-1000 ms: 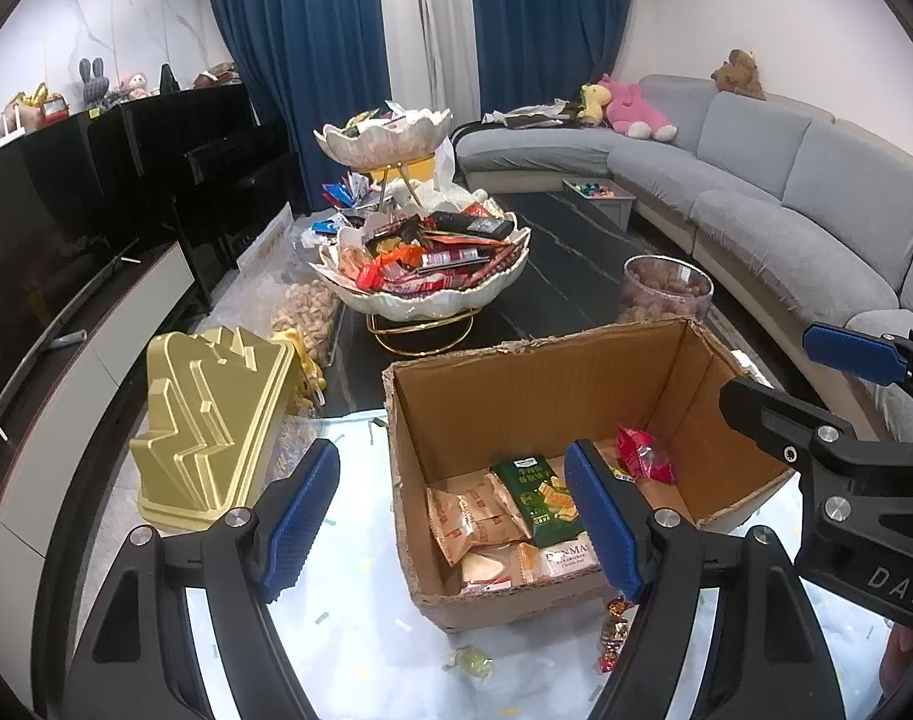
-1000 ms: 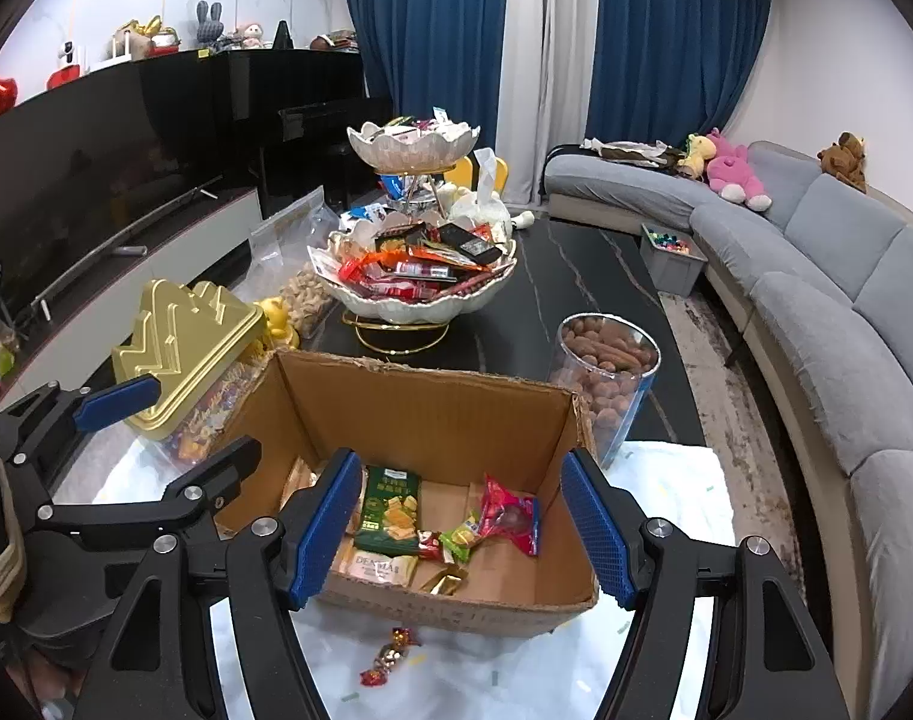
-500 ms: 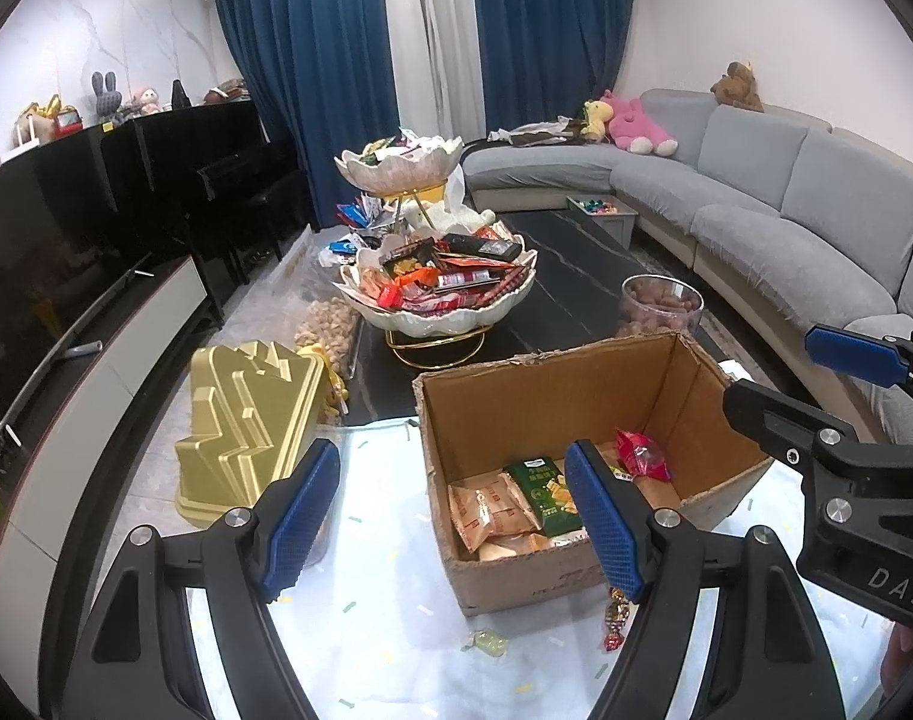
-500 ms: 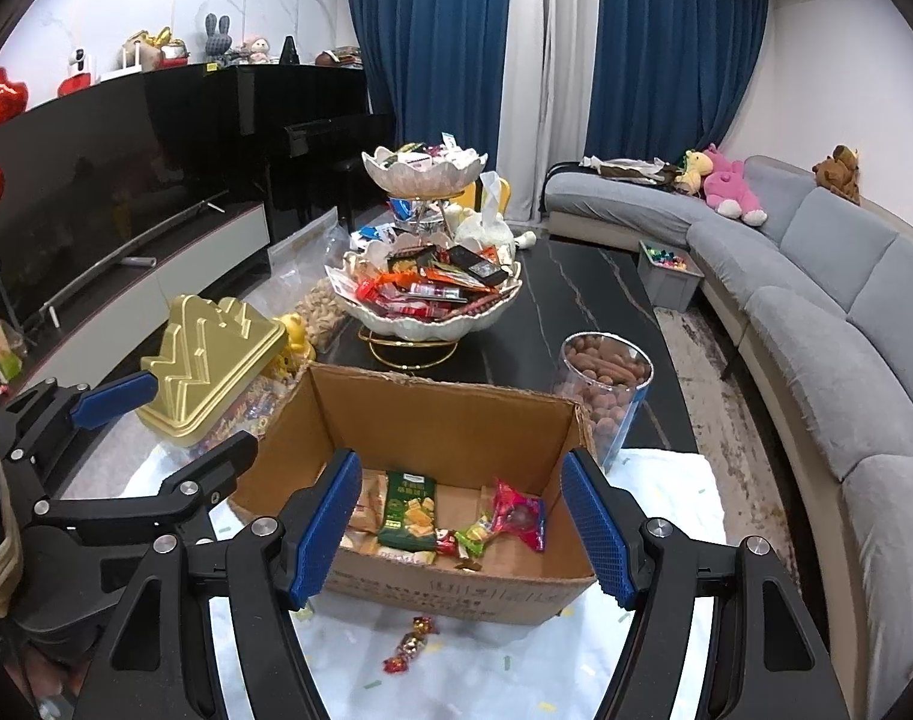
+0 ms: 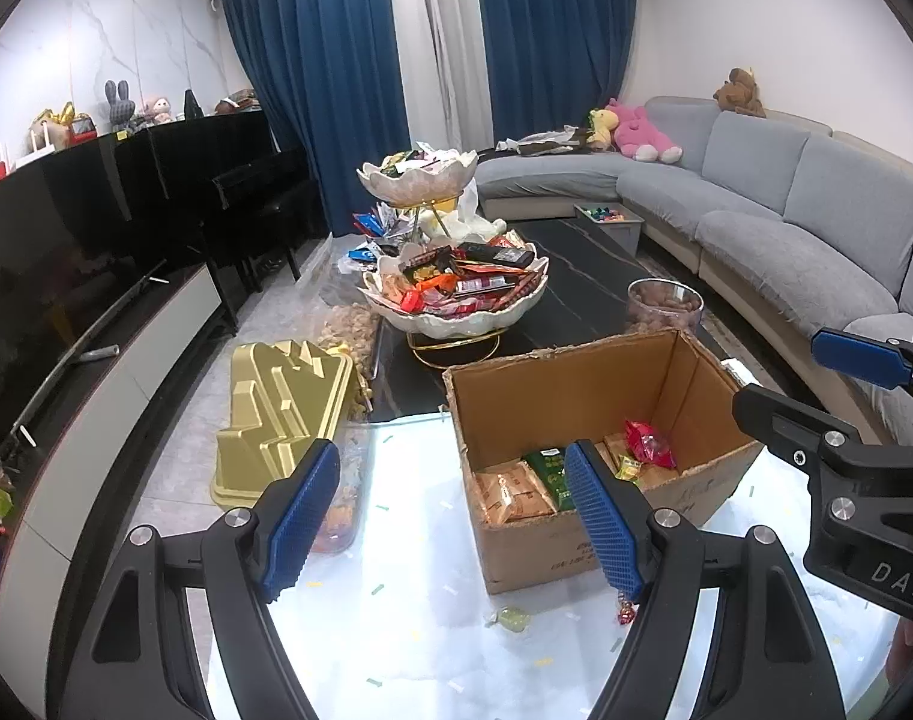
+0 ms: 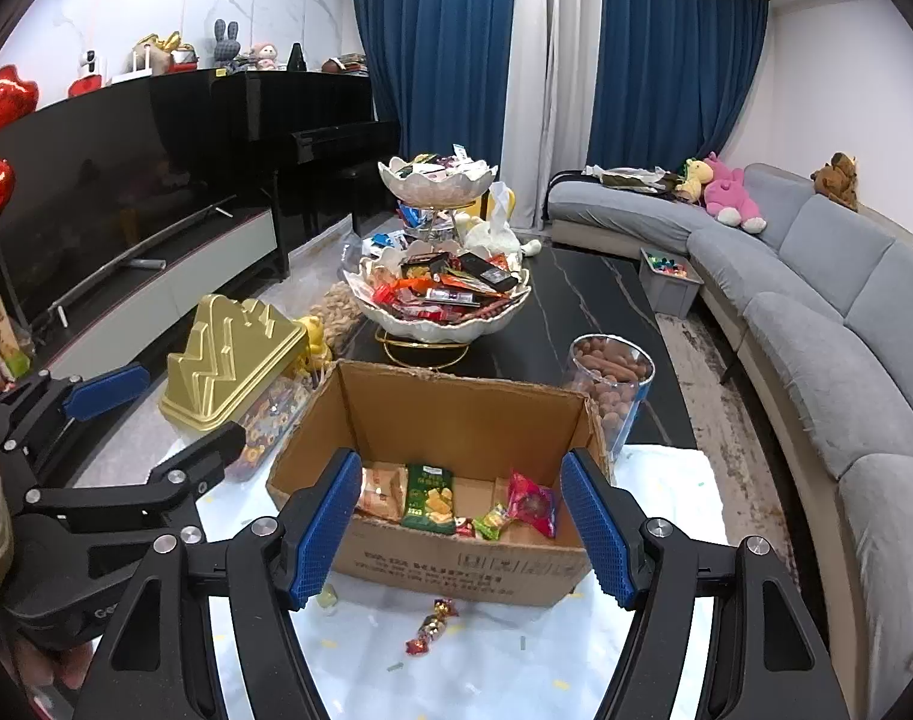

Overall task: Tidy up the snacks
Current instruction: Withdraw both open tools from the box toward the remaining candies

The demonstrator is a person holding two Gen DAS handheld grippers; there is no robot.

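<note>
An open cardboard box (image 5: 582,384) (image 6: 456,402) stands on the white-topped table, holding a green snack bag (image 6: 427,495), a red packet (image 6: 531,501) and tan packets (image 5: 510,492). Two loose wrapped candies lie in front of it: a red-gold one (image 6: 429,630) and a pale green one (image 5: 510,618). My left gripper (image 5: 456,516) hovers open and empty, short of the box. My right gripper (image 6: 462,528) is also open and empty, in front of the box's near wall. A two-tier shell bowl stand (image 5: 456,276) (image 6: 438,282) full of snacks stands behind the box.
A gold tiered lid on a jar of sweets (image 5: 282,414) (image 6: 234,354) sits left of the box. A clear jar of nuts (image 6: 612,384) (image 5: 663,306) stands at its right rear. A grey sofa (image 6: 816,300) runs along the right, a TV cabinet (image 5: 96,372) along the left.
Both grippers have drawn back and risen from the box, so it looks smaller and farther in both views. Their jaws kept the same width. Nothing on the table moved.
</note>
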